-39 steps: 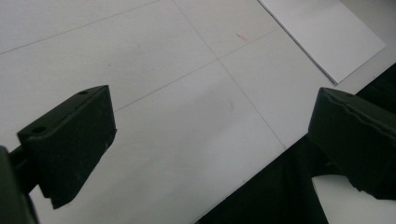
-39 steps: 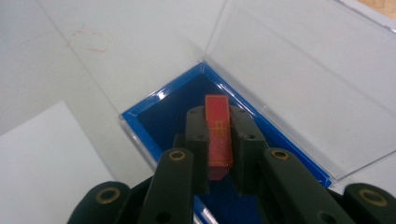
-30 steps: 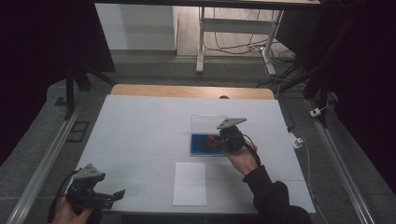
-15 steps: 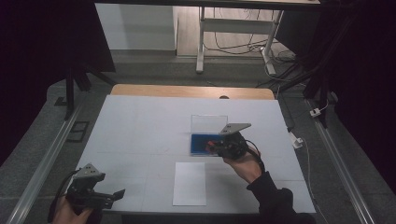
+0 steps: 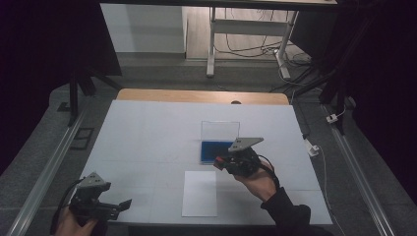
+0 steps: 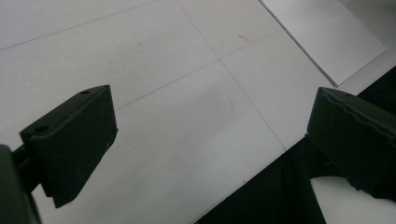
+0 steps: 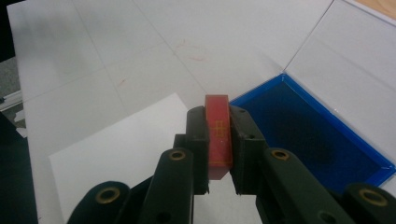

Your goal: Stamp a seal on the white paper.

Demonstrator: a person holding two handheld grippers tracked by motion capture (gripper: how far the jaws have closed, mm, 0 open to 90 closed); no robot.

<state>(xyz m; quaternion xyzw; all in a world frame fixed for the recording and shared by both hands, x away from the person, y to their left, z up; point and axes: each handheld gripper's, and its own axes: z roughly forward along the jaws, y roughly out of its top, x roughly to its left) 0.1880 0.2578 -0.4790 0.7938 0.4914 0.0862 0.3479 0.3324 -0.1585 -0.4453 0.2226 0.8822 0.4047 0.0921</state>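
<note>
Red and block-shaped, a small stamp (image 7: pixel 218 135) is clamped upright between the two black jaws of the right gripper (image 7: pixel 218 140), its gold-lined side facing the camera. In the high view the right gripper (image 5: pixel 235 161) is seen just at the near edge of the open blue ink pad (image 5: pixel 215 150), whose clear lid (image 5: pixel 220 132) is stood up behind it. A white sheet of paper (image 5: pixel 199 192) is laid flat on the pale table (image 5: pixel 147 132), just nearer the person than the pad. The left gripper (image 5: pixel 101 206) is held with its jaws wide apart and nothing between them, low at the table's near left corner, well apart from the work.

Judging by this layout, the inked stamp is probably meant for the paper. For a clean print, the stamp should be kept level, brought over the middle of the sheet, and pressed straight down without sliding. The grip should be kept firm, since a tilt would likely leave one edge faint. The sheet could be steadied by the free gripper if it is seen to shift.
</note>
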